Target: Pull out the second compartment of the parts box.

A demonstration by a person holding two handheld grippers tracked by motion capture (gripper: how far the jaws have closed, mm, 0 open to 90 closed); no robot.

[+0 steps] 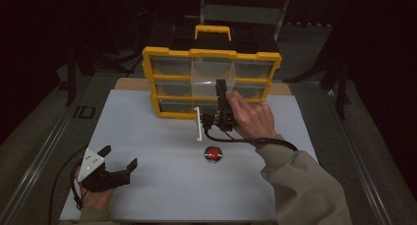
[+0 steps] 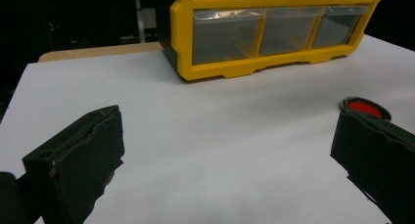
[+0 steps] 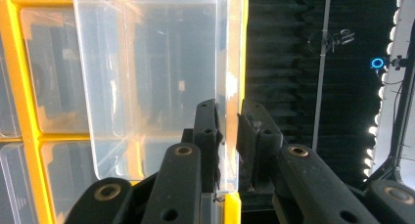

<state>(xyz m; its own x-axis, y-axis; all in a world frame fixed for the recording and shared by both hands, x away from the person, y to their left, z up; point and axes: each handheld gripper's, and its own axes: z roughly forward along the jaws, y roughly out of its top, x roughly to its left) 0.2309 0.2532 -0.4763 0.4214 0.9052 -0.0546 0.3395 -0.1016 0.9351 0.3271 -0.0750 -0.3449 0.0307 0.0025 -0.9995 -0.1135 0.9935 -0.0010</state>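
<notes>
Clear plastic formed the drawer (image 1: 212, 70) that the right gripper (image 1: 222, 90) was working on: the top-row middle drawer of the yellow organizer (image 1: 162, 52), drawn partway out of its frame toward the person. In the right gripper view the drawer's front wall (image 3: 226, 87) ran edge-on between the two black jaws, which stood narrow on either side of it, the pads close against the plastic and apparently pinching it, though a thin gap on one side could not be ruled out. From the high view the right hand (image 1: 251, 118) held that gripper raised and pointed at the cabinet, with its cable looping back across the sleeve. The organizer stood at the far edge of the white table (image 1: 147, 136), its black-and-yellow carry handle (image 1: 213, 31) on top, the other drawers sitting flush. A white strip-like piece (image 1: 198, 124) lay just in front of the cabinet's lower right corner, and nearer the person a small round red and black object (image 1: 213, 154) rested on the table. Well apart from all this, at the near left corner, the left gripper (image 1: 120, 161) was held low over the surface with its jaws spread wide and nothing between them; in the left gripper view the red object (image 2: 364, 108) peeked just beyond one jaw.
</notes>
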